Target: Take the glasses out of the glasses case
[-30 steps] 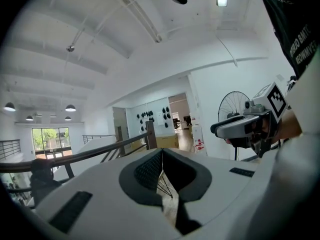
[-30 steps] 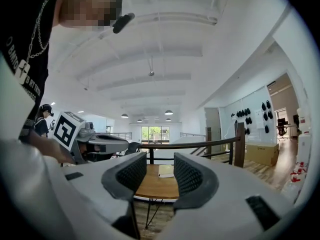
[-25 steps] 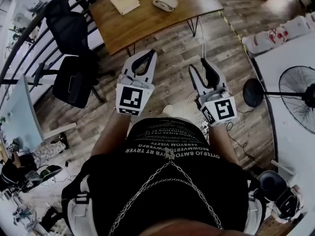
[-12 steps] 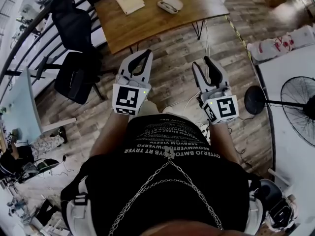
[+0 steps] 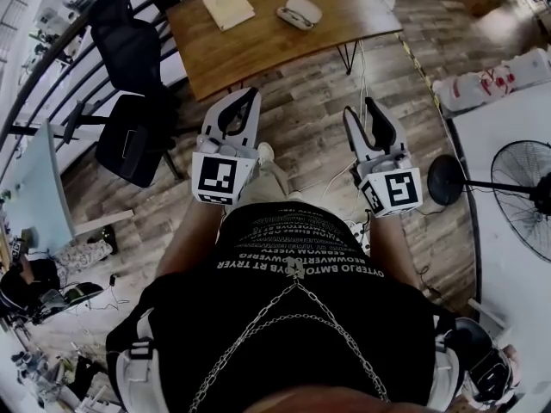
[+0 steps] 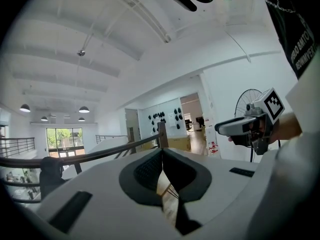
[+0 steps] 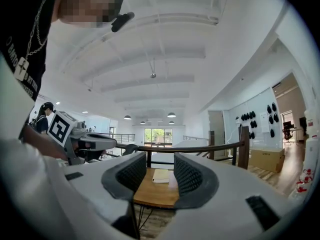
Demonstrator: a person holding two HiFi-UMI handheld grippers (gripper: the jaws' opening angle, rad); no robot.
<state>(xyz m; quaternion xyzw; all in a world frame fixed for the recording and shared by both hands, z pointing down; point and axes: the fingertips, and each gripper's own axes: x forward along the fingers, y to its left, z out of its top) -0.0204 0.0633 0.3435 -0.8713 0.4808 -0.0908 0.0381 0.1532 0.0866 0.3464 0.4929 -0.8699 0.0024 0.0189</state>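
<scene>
The pale oval glasses case (image 5: 299,11) is well out of reach of both our tools, so the step in hand is only the approach. Our left gripper (image 5: 250,95) is clenched on nothing: in its own view (image 6: 161,151) the ribbed dark pads meet at the tips. Our right gripper (image 5: 363,113) is released, and through its parted jaws (image 7: 160,159) we see the brown wooden table (image 7: 155,194) and a flat beige notepad (image 7: 161,175). Both hang at waist height over the grey-brown plank floor (image 5: 301,93). Beyond them, at the upper middle of the head view, the table (image 5: 258,46) carries the notepad (image 5: 228,7) and, to its right, the case; we cannot tell whether its lid is up. To do this well, we should step close, bring both tools low over the tabletop, and open the left one before reaching, so one can steady the case.
</scene>
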